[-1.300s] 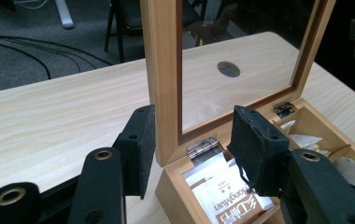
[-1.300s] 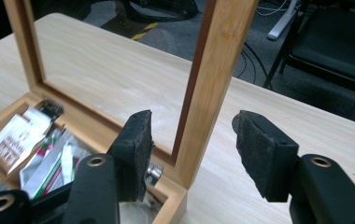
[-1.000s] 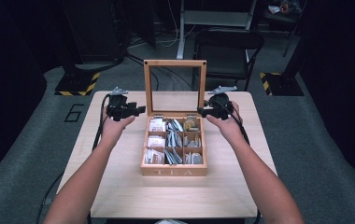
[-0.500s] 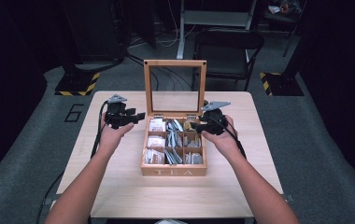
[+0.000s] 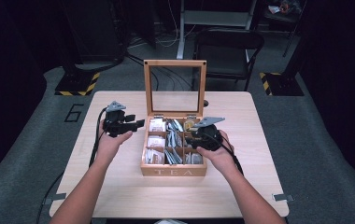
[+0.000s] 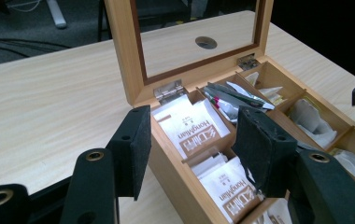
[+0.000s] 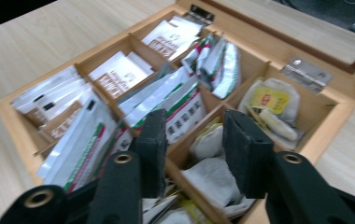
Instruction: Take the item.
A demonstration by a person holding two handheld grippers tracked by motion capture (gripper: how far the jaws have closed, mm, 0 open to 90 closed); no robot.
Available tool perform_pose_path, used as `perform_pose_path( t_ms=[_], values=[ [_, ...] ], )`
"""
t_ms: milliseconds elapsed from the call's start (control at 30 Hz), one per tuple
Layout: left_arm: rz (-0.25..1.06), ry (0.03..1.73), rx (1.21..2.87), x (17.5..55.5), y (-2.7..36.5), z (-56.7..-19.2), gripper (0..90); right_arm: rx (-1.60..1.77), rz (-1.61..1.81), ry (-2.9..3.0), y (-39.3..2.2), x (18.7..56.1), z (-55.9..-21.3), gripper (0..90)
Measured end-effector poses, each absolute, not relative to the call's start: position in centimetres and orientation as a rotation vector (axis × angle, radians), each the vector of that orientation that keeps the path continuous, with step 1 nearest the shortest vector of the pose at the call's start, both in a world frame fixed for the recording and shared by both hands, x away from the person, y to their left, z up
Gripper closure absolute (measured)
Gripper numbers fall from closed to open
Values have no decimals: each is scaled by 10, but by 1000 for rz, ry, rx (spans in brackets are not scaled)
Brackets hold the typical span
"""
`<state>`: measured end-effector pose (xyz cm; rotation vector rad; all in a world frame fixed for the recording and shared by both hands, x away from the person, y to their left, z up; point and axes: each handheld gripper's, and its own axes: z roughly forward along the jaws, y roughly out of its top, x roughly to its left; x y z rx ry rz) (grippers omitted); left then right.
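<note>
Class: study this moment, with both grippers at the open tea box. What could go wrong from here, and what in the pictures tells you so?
1. The right gripper, its jaws just closing with nothing gripped, hangs over loose white tea bags; it may pinch several.
2. One jaw sits above a wooden divider and could jam on it.
3. The left gripper straddles the tea box wall; a nudge could shift the box or its upright lid.

Tan wood tea box (image 5: 173, 170), blk grippers
</note>
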<state>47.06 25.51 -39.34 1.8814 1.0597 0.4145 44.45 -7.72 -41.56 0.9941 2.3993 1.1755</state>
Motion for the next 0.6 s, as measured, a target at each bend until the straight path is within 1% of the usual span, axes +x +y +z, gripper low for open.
perform_pose_path(
  t_ms=[33, 100, 267, 400, 600],
  values=[
    [420, 1062, 1863, 468, 255, -395, 458, 988, 1179, 2405, -75, 442, -416, 649],
    [428, 1044, 1898, 463, 254, -398, 458, 958, 1169, 2425, -69, 436, -419, 671],
    [420, 1036, 1905, 456, 255, -403, 458, 951, 1191, 2444, -62, 429, -424, 671],
    [451, 1041, 1905, 451, 259, -404, 458, 944, 1210, 2454, -56, 425, -425, 671],
    [438, 1064, 1864, 444, 268, -407, 458, 929, 1211, 2456, -50, 421, -428, 700]
  ],
)
